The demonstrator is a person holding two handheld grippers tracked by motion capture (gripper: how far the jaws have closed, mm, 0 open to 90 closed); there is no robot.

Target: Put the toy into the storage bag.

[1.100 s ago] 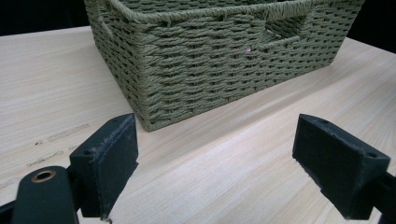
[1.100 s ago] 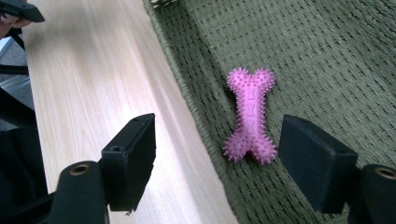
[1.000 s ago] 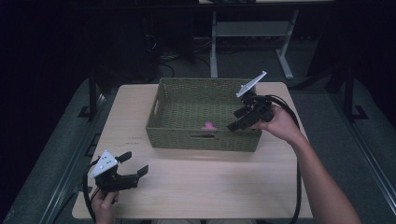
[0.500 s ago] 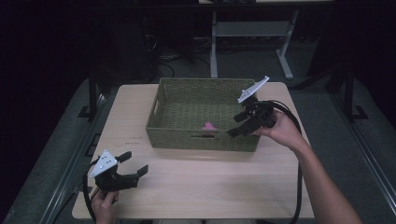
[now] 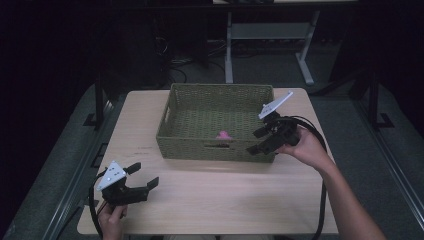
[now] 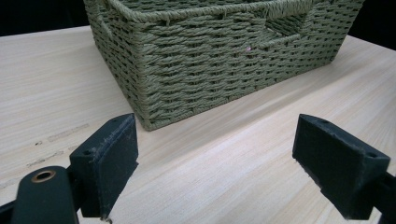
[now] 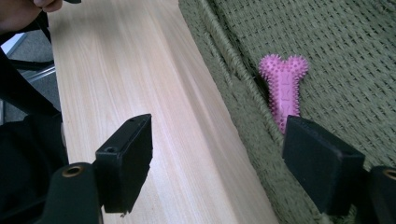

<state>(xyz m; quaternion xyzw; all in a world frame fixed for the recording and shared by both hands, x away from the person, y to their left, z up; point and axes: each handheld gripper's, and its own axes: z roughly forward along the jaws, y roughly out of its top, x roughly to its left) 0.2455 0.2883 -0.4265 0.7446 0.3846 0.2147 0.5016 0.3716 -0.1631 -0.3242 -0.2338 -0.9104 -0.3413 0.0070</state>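
A pink spiky bone-shaped toy [image 5: 223,135] [image 7: 284,88] lies on the floor of the green woven basket [image 5: 215,150] [image 7: 355,56], close to its front wall. My right gripper [image 5: 252,143] [image 7: 217,154] hovers over the basket's front right corner, straddling the front wall. Its jaws have just been opening and hold nothing. My left gripper [image 5: 145,174] [image 6: 215,163] rests near the table's front left corner, open and empty, facing the basket's near corner [image 6: 210,60].
The light wooden table [image 5: 225,200] has bare room in front of the basket and along both its sides. Cables trail from both grippers. Dark floor and a white desk frame [image 5: 265,35] lie beyond the far edge.
My right gripper has drawn back from over the basket's inside toward the front wall. The toy and the left gripper have stayed put.
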